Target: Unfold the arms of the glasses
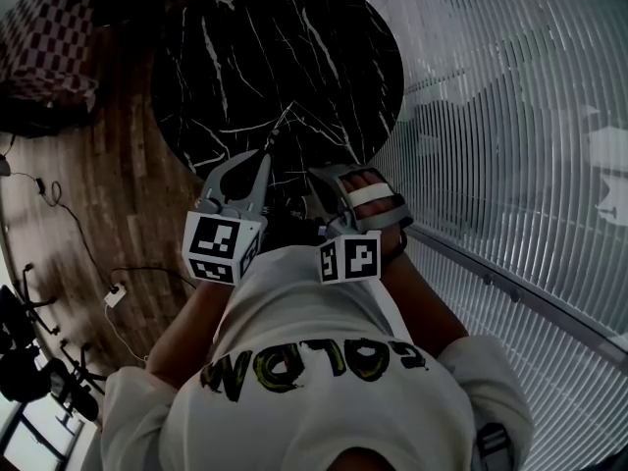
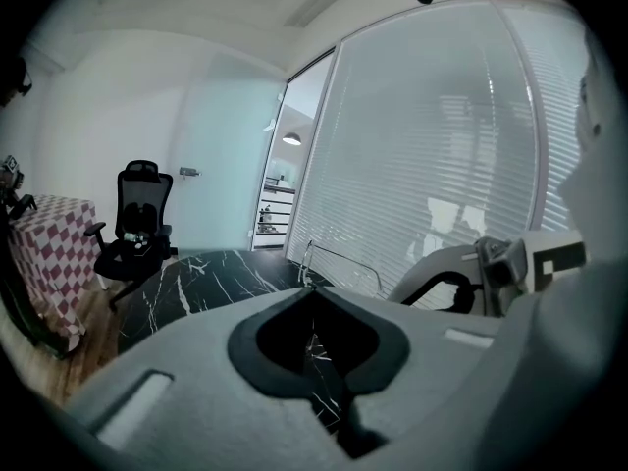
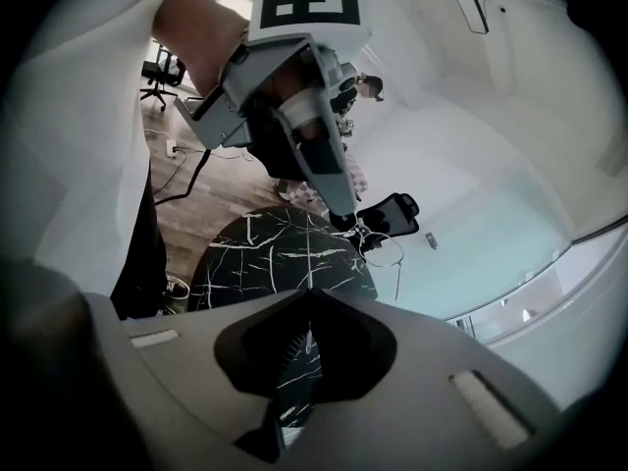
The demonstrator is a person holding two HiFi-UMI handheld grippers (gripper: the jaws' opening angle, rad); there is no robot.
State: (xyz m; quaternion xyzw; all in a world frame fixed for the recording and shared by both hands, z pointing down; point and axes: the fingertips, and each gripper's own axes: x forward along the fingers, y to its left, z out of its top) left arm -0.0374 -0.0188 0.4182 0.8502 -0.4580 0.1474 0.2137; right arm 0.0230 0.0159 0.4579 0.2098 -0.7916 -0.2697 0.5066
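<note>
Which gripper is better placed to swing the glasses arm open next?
Right, probably. The right gripper has its jaws shut on the thin glasses arm and looks free to pull it outward. The left gripper has its jaws shut on the glasses at the front, so it suits anchoring.

Left tongs (image 2: 314,290) pinched closed; right tongs (image 3: 309,294) closed too, nearby.

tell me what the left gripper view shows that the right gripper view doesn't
Only the left gripper view: the window blinds and the right gripper. Only the right gripper view: the left gripper, shut on the glasses beside their round rims, and cables on the floor. Both: the black marble table, the office chair, and a thin wire of the glasses running out from shut jaws.
</note>
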